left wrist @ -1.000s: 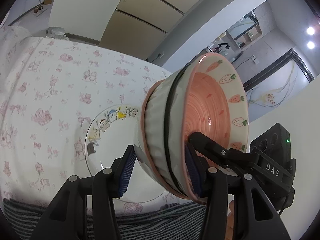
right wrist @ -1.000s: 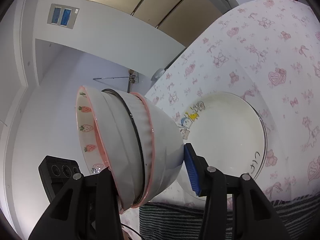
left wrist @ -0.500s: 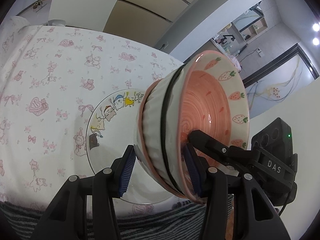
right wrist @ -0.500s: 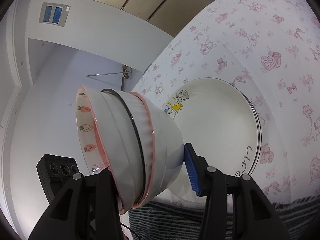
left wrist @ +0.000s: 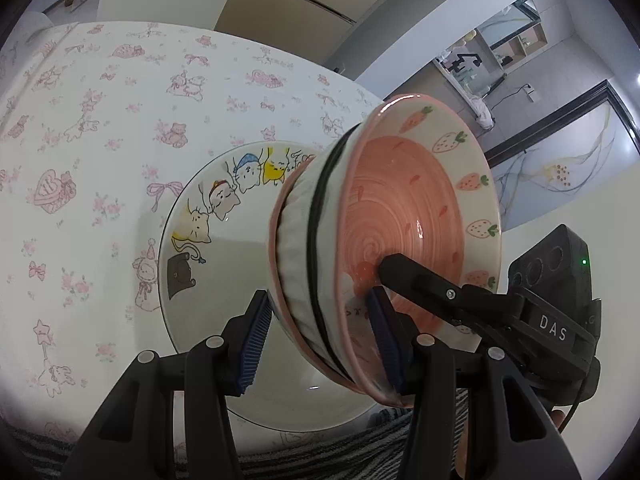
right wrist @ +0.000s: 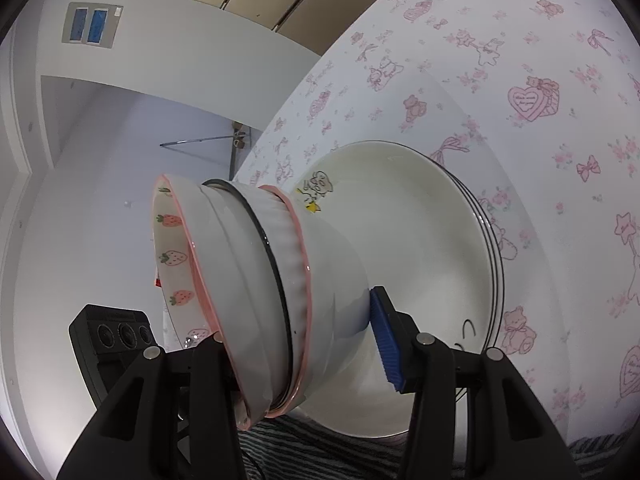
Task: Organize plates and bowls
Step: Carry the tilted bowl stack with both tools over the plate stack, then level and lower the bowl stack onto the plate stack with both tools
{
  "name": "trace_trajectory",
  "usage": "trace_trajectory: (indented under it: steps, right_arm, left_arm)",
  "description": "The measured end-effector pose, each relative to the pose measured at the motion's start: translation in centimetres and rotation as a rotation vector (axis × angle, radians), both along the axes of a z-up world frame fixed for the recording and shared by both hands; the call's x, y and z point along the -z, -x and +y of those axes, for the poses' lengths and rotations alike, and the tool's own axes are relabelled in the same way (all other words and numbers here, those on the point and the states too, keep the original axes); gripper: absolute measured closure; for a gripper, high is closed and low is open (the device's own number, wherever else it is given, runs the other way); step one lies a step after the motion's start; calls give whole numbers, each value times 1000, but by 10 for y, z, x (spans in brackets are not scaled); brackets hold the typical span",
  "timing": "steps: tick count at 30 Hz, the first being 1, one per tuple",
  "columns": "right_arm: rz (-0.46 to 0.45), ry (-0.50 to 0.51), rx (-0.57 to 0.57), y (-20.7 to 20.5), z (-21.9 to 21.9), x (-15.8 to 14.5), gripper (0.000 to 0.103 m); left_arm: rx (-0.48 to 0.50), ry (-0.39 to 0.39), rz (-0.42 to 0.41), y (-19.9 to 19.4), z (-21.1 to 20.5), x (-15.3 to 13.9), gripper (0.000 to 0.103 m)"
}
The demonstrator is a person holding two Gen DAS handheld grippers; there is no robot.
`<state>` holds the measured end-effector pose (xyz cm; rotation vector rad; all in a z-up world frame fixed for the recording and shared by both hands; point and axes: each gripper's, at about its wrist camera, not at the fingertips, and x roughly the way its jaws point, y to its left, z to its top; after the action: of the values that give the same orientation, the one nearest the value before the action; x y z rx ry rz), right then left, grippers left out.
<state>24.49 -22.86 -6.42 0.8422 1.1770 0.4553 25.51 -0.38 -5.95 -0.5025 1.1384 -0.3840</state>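
Bowls were the whole story here: a nested stack of three white ceramic bowls (left wrist: 360,248), the innermost pink inside with strawberries and carrots on its rim, hung tipped on its side above the white cartoon-cat plates (left wrist: 216,248). The left gripper (left wrist: 320,340) was clamped on the stack's near wall, one blue pad outside, one inside. The right gripper (right wrist: 304,344) pinched the opposite wall the same way. Those plates sat stacked on the pink-printed white tablecloth (right wrist: 540,60), close to its near edge, where a black-and-white striped cloth (left wrist: 340,448) showed.
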Motion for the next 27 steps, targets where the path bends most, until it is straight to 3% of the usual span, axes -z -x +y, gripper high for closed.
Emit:
trace_trajectory:
  steps: [27]
  right_arm:
    - [-13, 51, 1, 2, -3, 5, 56]
  left_arm:
    - [30, -32, -13, -2, -17, 16, 51]
